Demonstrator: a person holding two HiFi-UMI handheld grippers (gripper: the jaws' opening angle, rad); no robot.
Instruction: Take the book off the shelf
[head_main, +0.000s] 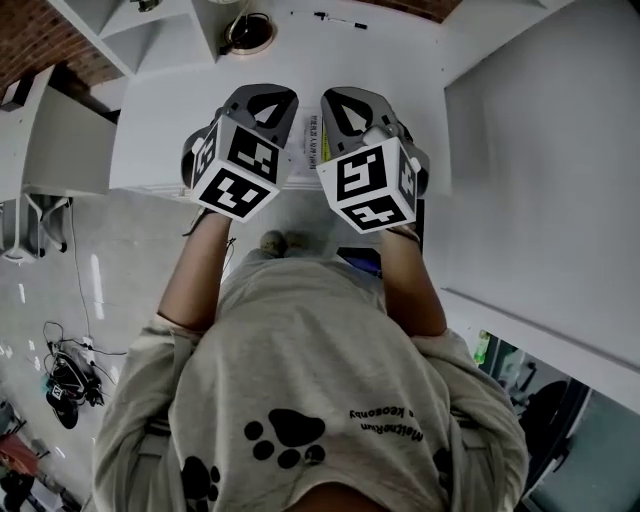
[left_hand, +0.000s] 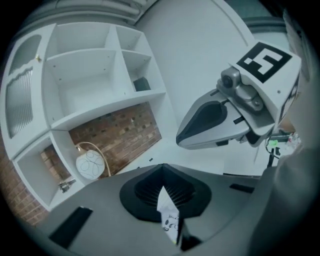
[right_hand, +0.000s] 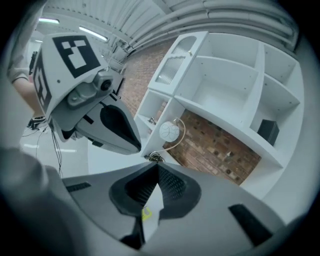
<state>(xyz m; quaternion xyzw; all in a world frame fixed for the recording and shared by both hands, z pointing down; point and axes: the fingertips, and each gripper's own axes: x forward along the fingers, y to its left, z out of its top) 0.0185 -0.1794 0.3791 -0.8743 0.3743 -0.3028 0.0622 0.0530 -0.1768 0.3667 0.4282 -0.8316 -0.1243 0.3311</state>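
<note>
Book (head_main: 313, 140): thin, white, small dark print, yellow mark near one edge. Sits between both grippers. Left gripper (head_main: 268, 108) jaws clamped on its left side, right gripper (head_main: 350, 110) jaws on its right. Over white desk (head_main: 180, 130), well apart from shelf (left_hand: 90, 85).

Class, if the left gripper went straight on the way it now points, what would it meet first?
The left gripper, shut on the thin book, would most likely meet the white desktop just beyond its tips, before the brick back panel; depth is hard to judge.
</note>
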